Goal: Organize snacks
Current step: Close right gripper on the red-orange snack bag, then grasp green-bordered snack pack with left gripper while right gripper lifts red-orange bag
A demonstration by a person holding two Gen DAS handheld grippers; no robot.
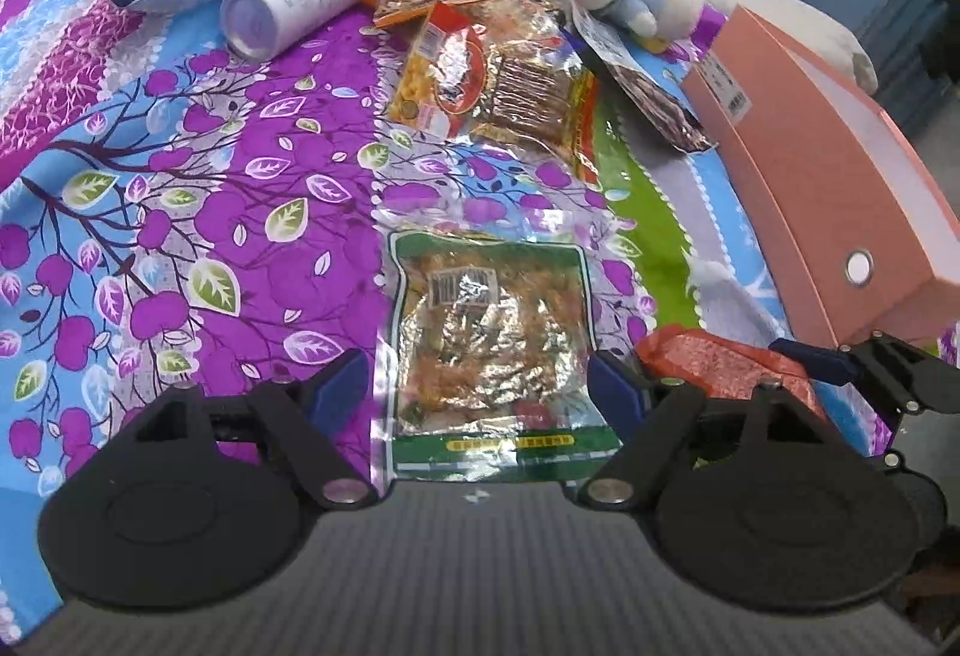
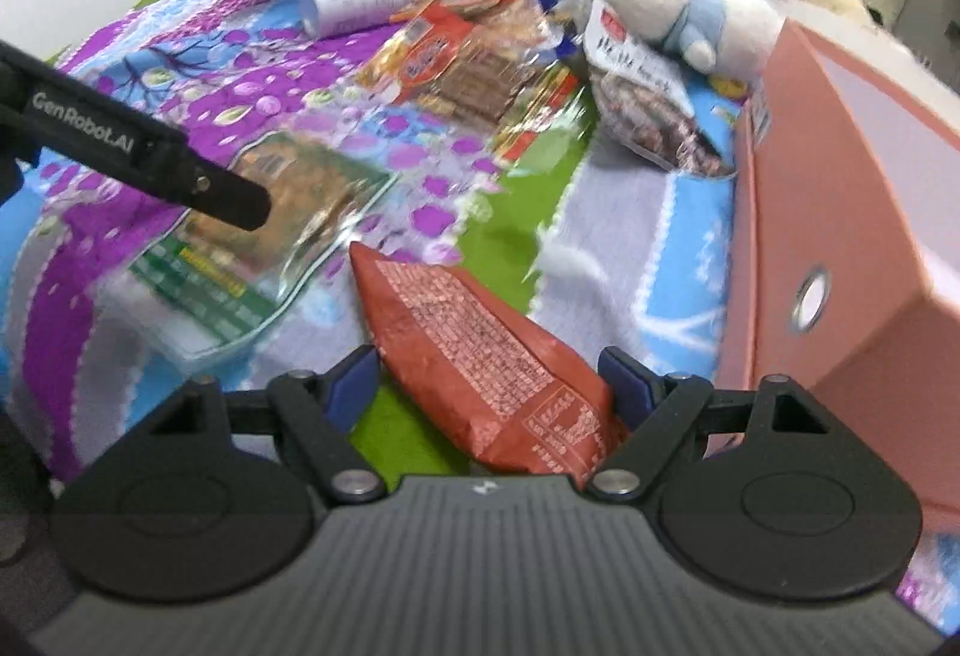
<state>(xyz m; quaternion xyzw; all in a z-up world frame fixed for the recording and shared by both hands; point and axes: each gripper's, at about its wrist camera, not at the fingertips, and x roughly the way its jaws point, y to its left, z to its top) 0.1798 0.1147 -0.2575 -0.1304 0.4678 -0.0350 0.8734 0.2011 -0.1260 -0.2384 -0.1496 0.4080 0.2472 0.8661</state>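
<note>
Light: bright, even | glare on foil packets [image 1: 489,350] | right view motion-blurred — edges fisheye-bent

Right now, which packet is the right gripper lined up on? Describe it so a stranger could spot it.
Find the pink box at the right edge of the floral bedspread. Just left of it, between the open jaws of the right gripper, lies a brick-red snack bag. Unlike the shiny clear green-edged packet beside it, it is matte, opaque and covered in small white print.
</note>
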